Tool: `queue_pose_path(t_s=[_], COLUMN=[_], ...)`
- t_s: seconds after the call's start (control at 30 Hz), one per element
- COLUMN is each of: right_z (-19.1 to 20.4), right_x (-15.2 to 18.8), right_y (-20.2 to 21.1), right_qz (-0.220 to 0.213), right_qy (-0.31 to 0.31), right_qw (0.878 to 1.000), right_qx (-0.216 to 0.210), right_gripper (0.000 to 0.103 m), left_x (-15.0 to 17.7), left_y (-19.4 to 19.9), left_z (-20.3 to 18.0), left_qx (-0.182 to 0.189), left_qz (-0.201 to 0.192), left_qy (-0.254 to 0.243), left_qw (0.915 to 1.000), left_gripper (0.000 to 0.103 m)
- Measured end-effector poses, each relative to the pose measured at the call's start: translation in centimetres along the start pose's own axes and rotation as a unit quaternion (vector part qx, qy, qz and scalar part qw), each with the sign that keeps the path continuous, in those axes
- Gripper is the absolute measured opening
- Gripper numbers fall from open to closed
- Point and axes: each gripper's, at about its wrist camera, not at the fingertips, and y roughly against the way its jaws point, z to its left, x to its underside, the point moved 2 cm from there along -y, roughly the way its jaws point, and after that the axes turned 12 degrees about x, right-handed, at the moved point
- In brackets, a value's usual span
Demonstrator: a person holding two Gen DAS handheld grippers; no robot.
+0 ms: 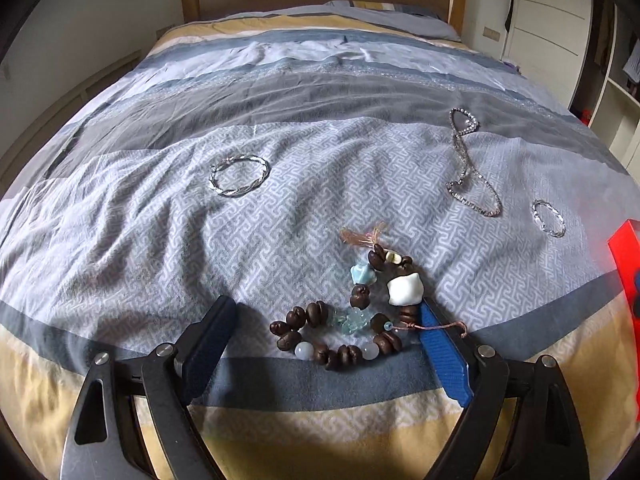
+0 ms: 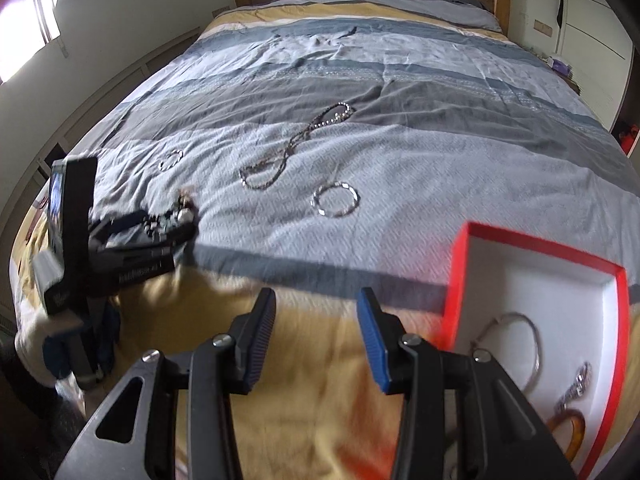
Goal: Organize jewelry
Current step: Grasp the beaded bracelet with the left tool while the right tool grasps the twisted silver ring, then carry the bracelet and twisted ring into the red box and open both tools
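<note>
Two wrist views over a bed [image 1: 320, 208] with a grey patterned cover. In the left wrist view, at lower centre, the left gripper [image 1: 324, 320] has its jaws spread wide around a beaded bracelet [image 1: 348, 320] of brown, white and pale blue beads; nothing is pinched yet. The bracelet lies flat in a bent loop, its long axis running from lower left to upper right, tassel end pointing up the frame. A twisted silver bangle [image 1: 239, 176] lies centre left, a sparkling chain [image 1: 466, 160] upper right. The step in hand looks like picking up the bracelet; next, the jaws must close on its beads. In the right wrist view, the right gripper [image 2: 316, 316] is part open and empty, beside a red-edged box [image 2: 540, 292] at lower right.
</note>
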Motion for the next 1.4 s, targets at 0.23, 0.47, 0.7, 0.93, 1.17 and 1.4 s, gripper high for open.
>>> queue_pose_path(t_s=[0.23, 0.47, 0.7, 0.93, 1.17, 1.4], right_z=[0.5, 0.5, 0.7, 1.7, 1.7, 0.6], right_x=[-3.5, -5.3, -4.6, -2.6, -0.1, 2.8], right_y=[-5.1, -9.1, -9.0, -6.0, -1.7, 2.5], right_qz=[0.023, 0.034, 0.023, 0.0, -0.008, -0.022], right_qy=[-0.041, -0.052, -0.037, -0.024, -0.03, -0.034], right_qw=[0.999, 0.998, 0.999, 1.0, 0.999, 0.998], right_qx=[0.014, 0.019, 0.01, -0.014, -0.037, -0.042], right_gripper=[0.04, 0.041, 0.037, 0.037, 0.037, 0.037], left_x=[0.7, 0.9, 1.1, 1.2, 1.2, 1.6], left_y=[0.0, -0.1, 0.0, 0.1, 1.4, 3.3], left_z=[0.2, 0.3, 0.2, 0.1, -0.5, -1.0], left_qx=[0.01, 0.009, 0.009, 0.008, 0.019, 0.058], left_qz=[-0.022, -0.03, -0.032, -0.033, -0.03, -0.008], left_qy=[0.002, 0.002, 0.002, 0.002, -0.006, 0.0], left_qw=[0.9997, 0.9995, 0.9994, 0.9994, 0.9993, 0.9983], left_gripper=[0.086, 0.086, 0.086, 0.085, 0.048, 0.01])
